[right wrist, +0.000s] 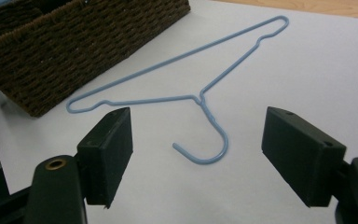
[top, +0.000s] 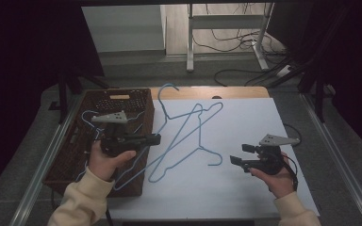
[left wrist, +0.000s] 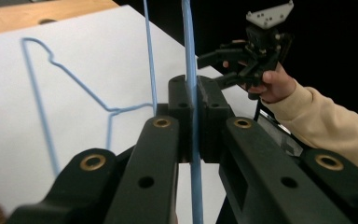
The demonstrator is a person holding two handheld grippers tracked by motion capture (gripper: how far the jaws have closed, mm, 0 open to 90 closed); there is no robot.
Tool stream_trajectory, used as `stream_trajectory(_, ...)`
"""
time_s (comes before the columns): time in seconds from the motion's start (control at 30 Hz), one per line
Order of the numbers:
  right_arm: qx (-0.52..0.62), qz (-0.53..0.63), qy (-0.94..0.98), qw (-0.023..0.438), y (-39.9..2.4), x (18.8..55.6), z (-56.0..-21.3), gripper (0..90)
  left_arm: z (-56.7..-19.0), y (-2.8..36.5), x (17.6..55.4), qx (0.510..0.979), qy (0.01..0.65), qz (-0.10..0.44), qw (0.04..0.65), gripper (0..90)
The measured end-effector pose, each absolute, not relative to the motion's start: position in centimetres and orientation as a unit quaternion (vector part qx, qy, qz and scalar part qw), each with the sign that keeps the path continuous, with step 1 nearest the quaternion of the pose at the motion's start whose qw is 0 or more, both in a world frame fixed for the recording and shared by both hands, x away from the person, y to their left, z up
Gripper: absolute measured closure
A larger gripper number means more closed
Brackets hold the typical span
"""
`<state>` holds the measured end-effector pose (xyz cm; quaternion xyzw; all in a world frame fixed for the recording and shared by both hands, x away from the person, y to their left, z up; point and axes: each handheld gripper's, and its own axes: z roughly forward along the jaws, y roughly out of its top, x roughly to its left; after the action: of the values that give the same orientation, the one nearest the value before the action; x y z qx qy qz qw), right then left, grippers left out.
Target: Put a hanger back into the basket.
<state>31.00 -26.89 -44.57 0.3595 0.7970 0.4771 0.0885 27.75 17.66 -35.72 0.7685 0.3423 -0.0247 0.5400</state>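
Item: blue wire hanger [top: 136, 162], prob. light, thin, slippery, grab at straight wire; left gripper [top: 156, 139] clamped on it lower-left, right gripper [top: 239, 155] jaws apart lower-right.

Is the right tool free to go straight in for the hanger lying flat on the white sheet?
Probably yes. The right tool stands open, and the flat hanger lies bare just ahead of it, hook end nearest, with only white sheet between them.
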Motion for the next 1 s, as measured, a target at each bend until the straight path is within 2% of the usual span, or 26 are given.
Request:
stream_trajectory(0.47,0.359,0.46,0.807,0.09,-26.5,31.1,-45.0,24.7,-36.1,25.3,28.3,0.737,0.403,0.01,0.542,86.1)
stream_trajectory(1.0,0.361,0.455,0.809,0.09,-26.5,31.1,-45.1,24.7,-37.8,29.4,28.9,0.719,0.442,0.024,0.536,86.1)
